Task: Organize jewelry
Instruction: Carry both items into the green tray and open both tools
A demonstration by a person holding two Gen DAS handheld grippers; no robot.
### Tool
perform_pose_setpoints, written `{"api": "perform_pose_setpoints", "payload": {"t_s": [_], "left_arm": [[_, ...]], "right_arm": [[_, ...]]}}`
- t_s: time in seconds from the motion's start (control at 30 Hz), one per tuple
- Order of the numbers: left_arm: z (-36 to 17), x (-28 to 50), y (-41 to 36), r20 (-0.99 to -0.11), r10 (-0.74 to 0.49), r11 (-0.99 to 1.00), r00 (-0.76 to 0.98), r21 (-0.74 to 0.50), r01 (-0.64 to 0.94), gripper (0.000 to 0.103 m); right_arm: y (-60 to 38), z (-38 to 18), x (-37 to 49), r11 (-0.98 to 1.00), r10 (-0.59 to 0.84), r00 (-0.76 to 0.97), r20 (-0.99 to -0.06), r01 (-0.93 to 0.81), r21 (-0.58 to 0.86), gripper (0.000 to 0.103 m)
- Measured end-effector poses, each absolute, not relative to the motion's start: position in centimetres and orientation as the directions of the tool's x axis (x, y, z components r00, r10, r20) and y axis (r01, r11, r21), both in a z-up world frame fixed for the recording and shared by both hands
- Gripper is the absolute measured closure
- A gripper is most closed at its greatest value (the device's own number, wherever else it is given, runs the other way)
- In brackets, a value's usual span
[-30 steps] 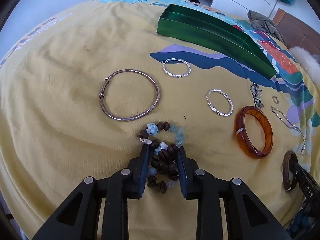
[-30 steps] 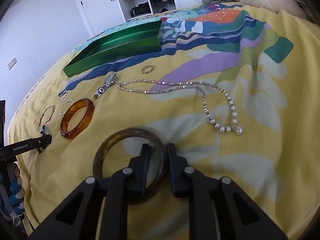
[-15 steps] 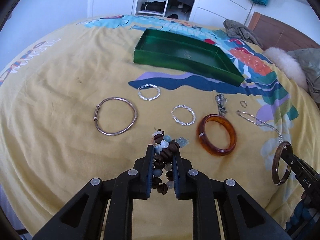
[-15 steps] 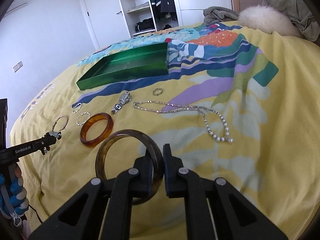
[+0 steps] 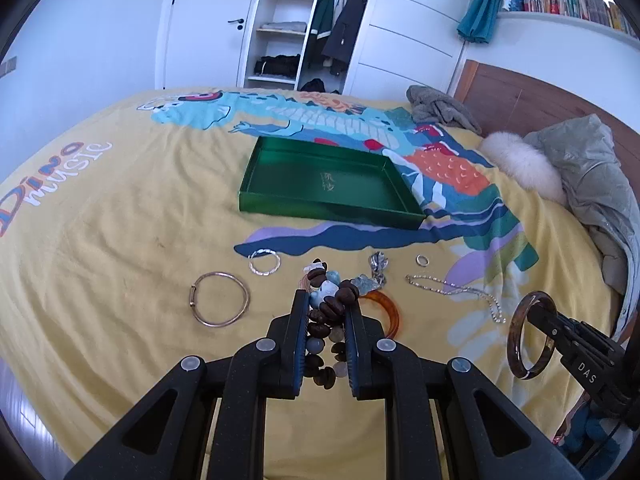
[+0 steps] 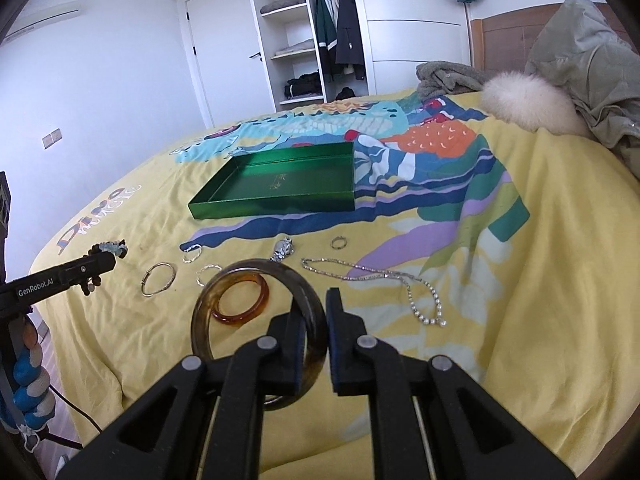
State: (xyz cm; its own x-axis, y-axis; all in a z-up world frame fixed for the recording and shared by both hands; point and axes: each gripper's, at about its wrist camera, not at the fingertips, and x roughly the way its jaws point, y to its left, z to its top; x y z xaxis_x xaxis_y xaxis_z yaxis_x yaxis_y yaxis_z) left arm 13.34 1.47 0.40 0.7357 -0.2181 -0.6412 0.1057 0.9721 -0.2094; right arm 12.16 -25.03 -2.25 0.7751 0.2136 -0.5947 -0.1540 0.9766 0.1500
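Yellow cotton bedspread (image 5: 120,240), printed with a blue dinosaur and the words "Dino music", covers the bed beneath both grippers. Beyond it stand white walls, a white door and an open wardrobe (image 5: 304,28) with folded clothes and hanging coats; a wooden headboard (image 5: 520,108) rises to the right.

The left gripper (image 5: 327,312), clamped on a brown-and-pale-blue beaded bracelet (image 5: 328,308), hangs above the bed; its side reads "GenRobot.AI" in the right wrist view. The right gripper (image 6: 316,320), marked "DAS", is closed on the rim of a dark tortoiseshell bangle (image 6: 256,332) held upright.

Ahead of both lies a shallow green rectangular box (image 5: 328,184) with a small gold emblem I cannot read. Between the grippers and the box lie an amber resin bangle (image 6: 240,300), a thin metal bangle (image 5: 219,298), a twisted silver hoop (image 5: 264,264), a small ring (image 5: 422,259) and a silver chain necklace (image 6: 380,280).
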Motion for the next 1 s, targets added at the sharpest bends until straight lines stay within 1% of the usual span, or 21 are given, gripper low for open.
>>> {"api": "perform_pose_setpoints", "payload": {"t_s": [0.37, 0.53, 0.7, 0.9, 1.0], "left_arm": [[6.1, 14.6, 1.7, -0.555, -0.225, 0.967, 0.801, -0.229, 0.113, 0.087], [7.7, 16.7, 1.7, -0.535, -0.207, 0.971, 0.819, -0.214, 0.105, 0.087], [9.1, 20.0, 1.5, -0.516, -0.185, 0.976, 0.837, -0.198, 0.094, 0.087], [9.2, 25.8, 1.1, -0.526, -0.156, 0.982, 0.836, -0.17, 0.077, 0.087], [7.6, 29.6, 1.0, -0.56, -0.133, 0.987, 0.818, -0.152, 0.056, 0.087]], "right_arm": [[-23.8, 4.2, 13.5, 0.974, 0.224, 0.831, -0.509, -0.197, 0.109, 0.094], [-23.1, 6.5, 15.6, 0.972, 0.233, 0.845, -0.482, -0.212, 0.099, 0.094], [-23.4, 8.5, 19.6, 0.976, 0.219, 0.862, -0.457, -0.193, 0.103, 0.094], [-23.5, 9.6, 26.2, 0.98, 0.199, 0.861, -0.467, -0.166, 0.113, 0.094], [-23.2, 9.2, 30.1, 0.981, 0.194, 0.855, -0.48, -0.156, 0.118, 0.094]]}}
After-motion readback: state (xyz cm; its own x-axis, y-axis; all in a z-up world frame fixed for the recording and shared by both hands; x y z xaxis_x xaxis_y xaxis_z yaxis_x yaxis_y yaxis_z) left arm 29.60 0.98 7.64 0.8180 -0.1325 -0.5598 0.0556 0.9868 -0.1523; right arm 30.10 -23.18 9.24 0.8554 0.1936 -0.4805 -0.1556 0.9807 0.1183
